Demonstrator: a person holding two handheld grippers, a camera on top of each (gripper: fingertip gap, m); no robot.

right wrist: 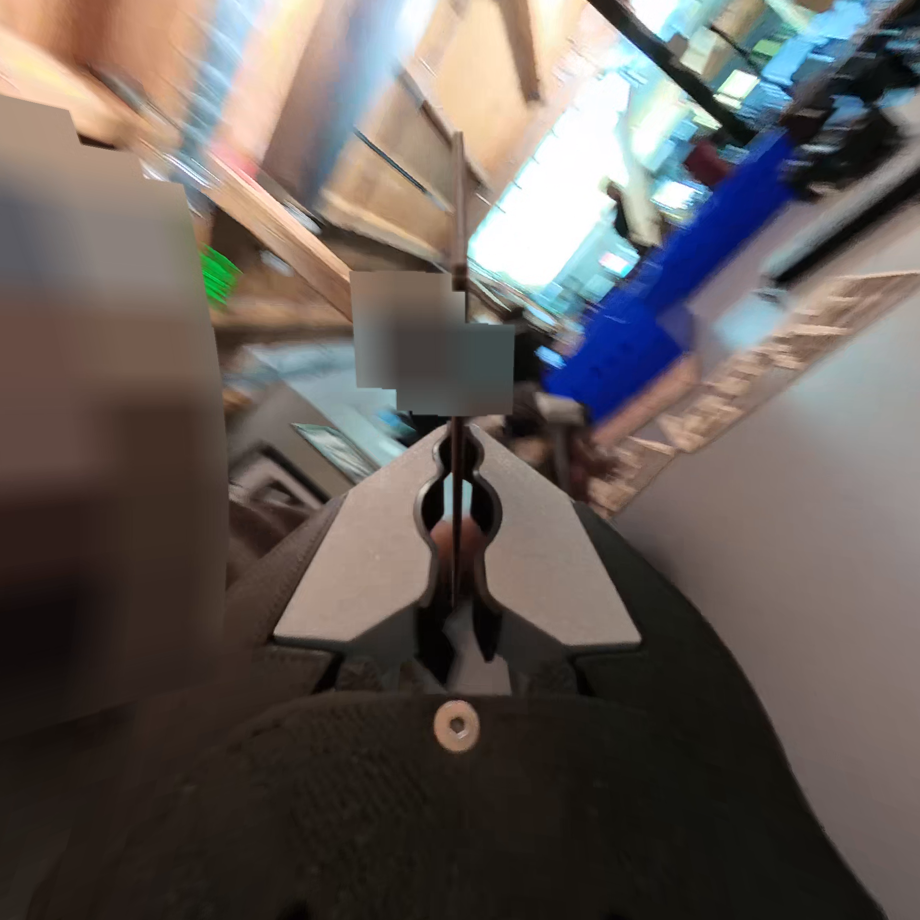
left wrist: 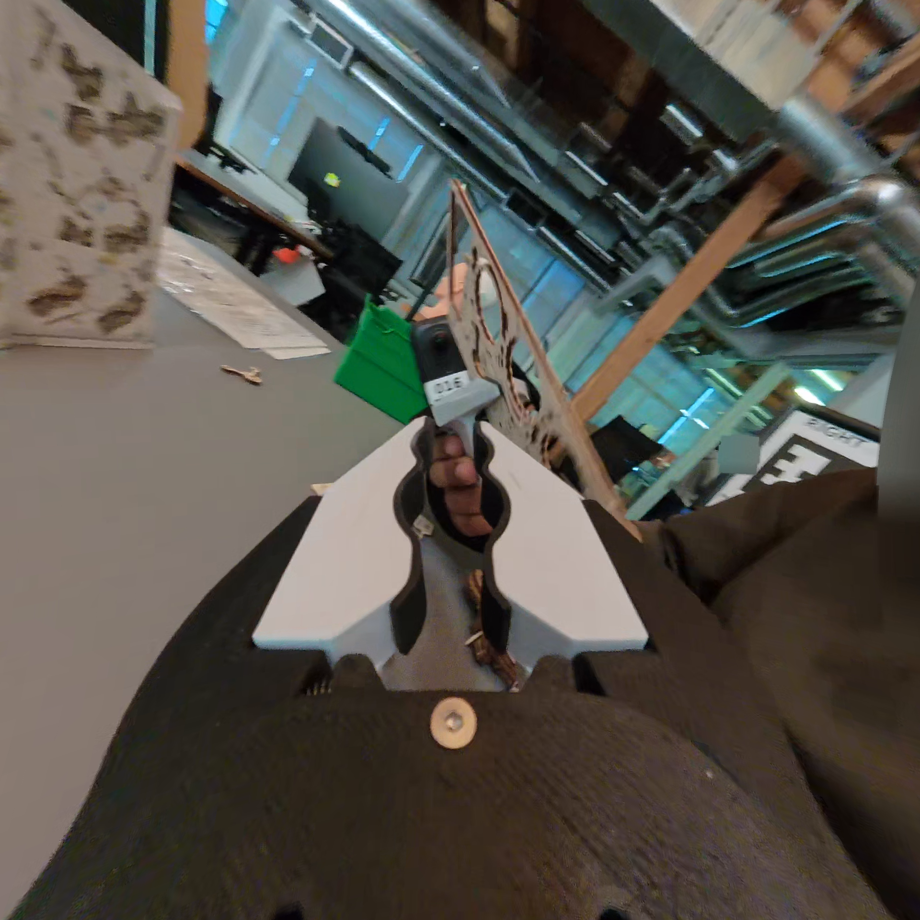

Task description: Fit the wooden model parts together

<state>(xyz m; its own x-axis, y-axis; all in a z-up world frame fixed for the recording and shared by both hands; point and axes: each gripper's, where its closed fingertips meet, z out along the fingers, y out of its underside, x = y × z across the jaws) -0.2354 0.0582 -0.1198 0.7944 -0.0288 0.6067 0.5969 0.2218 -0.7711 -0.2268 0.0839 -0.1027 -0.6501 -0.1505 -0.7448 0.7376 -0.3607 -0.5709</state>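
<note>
In the left wrist view my left gripper [left wrist: 452, 428] points up off the grey table [left wrist: 124, 498]. Its white fingers [left wrist: 348, 562] are nearly together, with a small brown wooden part [left wrist: 485, 632] deep between the pads. Beyond it, the right gripper [left wrist: 398, 368], green-bodied and held by a hand [left wrist: 455, 478], carries a thin laser-cut wooden sheet [left wrist: 498, 338] upright. In the blurred right wrist view my right gripper [right wrist: 459, 438] is shut on that sheet [right wrist: 459, 199], seen edge-on. The blue left gripper [right wrist: 642, 318] is to its right.
A loose small wooden piece [left wrist: 242, 374] lies on the table. A pale cut-out sheet [left wrist: 74, 174] stands at the left, with papers [left wrist: 234, 303] behind it. Another cut-out wooden sheet [right wrist: 796, 318] lies on the table at the right. A dark sleeve [left wrist: 796, 597] fills the lower right.
</note>
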